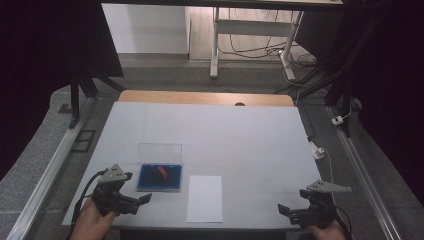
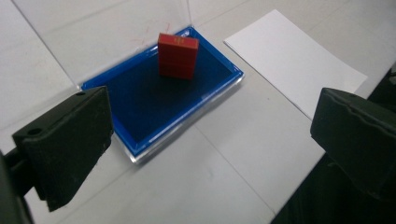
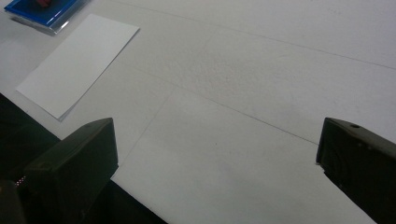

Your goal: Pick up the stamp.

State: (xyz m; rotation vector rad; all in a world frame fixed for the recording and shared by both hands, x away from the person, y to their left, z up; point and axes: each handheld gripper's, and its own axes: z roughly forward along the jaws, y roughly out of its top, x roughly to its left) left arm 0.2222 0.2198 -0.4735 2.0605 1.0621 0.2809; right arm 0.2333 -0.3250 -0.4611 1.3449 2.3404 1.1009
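The red block (image 2: 178, 55) stands upright in the blue tray (image 2: 140, 121) just ahead of the left claw (image 2: 205, 135), whose jaws gape empty, while the right claw (image 3: 217, 163), equally open, sits well off.

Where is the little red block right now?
In the high view the red block sits inside the open blue case on the table's left side, just ahead of the left gripper, with the white paper sheet to its right.
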